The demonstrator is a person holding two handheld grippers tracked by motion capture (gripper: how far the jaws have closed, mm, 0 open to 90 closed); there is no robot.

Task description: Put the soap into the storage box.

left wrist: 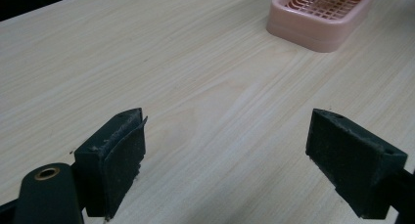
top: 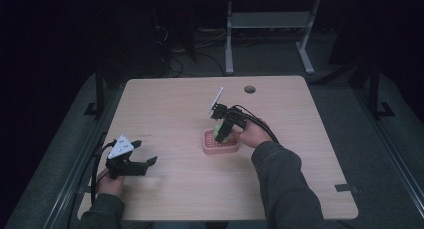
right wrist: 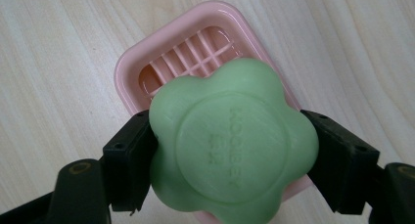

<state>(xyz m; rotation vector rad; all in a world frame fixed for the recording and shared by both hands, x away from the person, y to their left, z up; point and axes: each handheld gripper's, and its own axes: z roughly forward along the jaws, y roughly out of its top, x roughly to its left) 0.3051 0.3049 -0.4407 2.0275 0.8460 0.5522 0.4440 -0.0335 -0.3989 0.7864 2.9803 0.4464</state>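
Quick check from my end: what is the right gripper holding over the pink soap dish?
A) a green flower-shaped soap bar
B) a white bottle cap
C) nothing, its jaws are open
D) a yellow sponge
A: in the right gripper view the right gripper has its jaws clamped on either side of the green flower-shaped soap bar, just above the pink soap dish.

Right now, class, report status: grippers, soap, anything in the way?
Right gripper shut on green soap, above pink dish. Left gripper open, over bare table. Nothing in the way.
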